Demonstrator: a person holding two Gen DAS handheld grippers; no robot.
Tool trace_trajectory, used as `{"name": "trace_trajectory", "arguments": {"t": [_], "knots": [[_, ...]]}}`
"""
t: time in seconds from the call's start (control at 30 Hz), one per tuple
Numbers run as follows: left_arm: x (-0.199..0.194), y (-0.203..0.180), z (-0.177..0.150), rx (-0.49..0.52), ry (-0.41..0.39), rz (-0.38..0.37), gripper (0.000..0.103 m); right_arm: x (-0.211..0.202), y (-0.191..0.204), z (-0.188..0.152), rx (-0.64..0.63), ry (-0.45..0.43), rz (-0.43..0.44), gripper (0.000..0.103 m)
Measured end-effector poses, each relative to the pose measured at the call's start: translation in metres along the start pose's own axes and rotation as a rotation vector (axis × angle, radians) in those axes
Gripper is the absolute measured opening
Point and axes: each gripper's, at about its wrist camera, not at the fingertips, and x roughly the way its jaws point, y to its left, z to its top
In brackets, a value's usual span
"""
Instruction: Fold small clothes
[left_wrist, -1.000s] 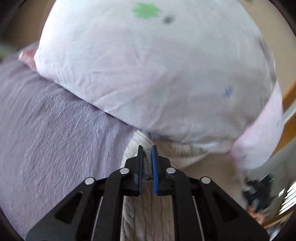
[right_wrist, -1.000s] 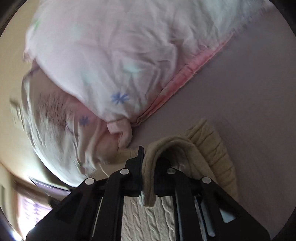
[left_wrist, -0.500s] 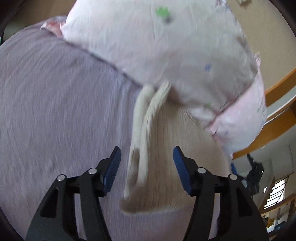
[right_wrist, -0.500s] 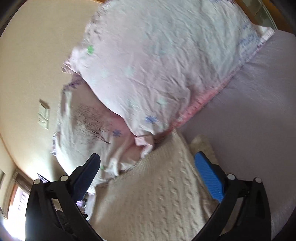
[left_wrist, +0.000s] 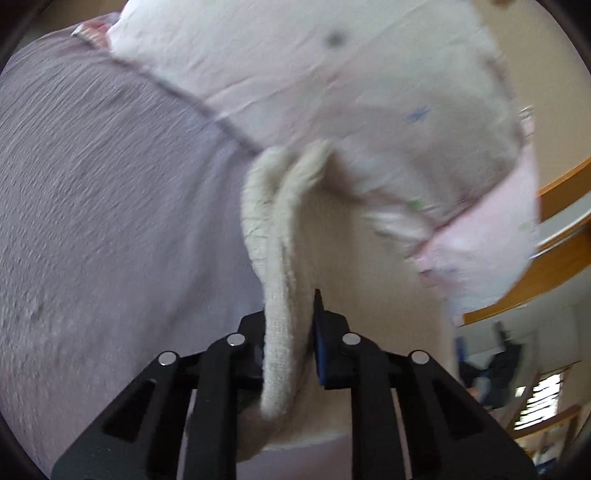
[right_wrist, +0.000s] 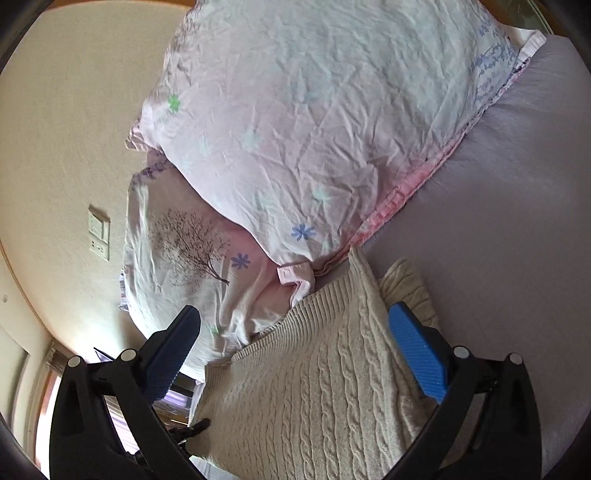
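Observation:
A cream cable-knit sweater (right_wrist: 306, 387) lies on the lilac bedsheet (right_wrist: 517, 221), its far edge against the pillows. In the left wrist view my left gripper (left_wrist: 290, 325) is shut on a folded edge of the sweater (left_wrist: 284, 258), which stands up between the jaws. In the right wrist view my right gripper (right_wrist: 295, 343) is wide open just above the sweater, one blue pad (right_wrist: 417, 354) on each side, holding nothing.
Two pale pink flowered pillows (right_wrist: 314, 129) lie at the head of the bed against a beige wall with a switch plate (right_wrist: 99, 232). A wooden bed frame (left_wrist: 554, 258) shows at the right of the left wrist view.
Both grippers let go of the sweater half a second ago. Since then my left gripper has shut again on the sweater's folded edge. My right gripper stays open and has pulled back a little.

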Motion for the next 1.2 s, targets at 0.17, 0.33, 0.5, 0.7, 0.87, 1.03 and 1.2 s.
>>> {"name": "trace_trajectory", "arguments": {"t": [0.17, 0.33, 0.5, 0.7, 0.87, 1.03, 1.2], "knots": [[-0.012, -0.097, 0.002, 0.131, -0.039, -0.206, 0.016, -0.020, 0.009, 0.010, -0.057, -0.067, -0.024, 0.102], [0.053, -0.216, -0.028, 0.307, 0.089, -0.389, 0.017, -0.036, 0.017, 0.017, -0.142, -0.121, -0.113, 0.102], [0.142, -0.265, -0.068, 0.268, 0.329, -0.568, 0.017, -0.034, 0.006, 0.025, -0.156, -0.083, -0.219, 0.102], [0.089, -0.219, -0.040, 0.321, 0.142, -0.405, 0.040, -0.006, 0.002, 0.022, -0.175, 0.105, -0.234, 0.102], [0.074, -0.160, -0.030, 0.315, 0.133, -0.164, 0.051, 0.032, -0.008, 0.007, -0.183, 0.305, -0.286, 0.094], [0.100, -0.141, -0.044, 0.305, 0.222, -0.119, 0.058, 0.038, -0.021, 0.002, -0.146, 0.340, -0.269, 0.089], [0.117, -0.144, -0.062, 0.314, 0.255, -0.120, 0.068, 0.039, -0.021, 0.000, -0.167, 0.345, -0.260, 0.079]]}}
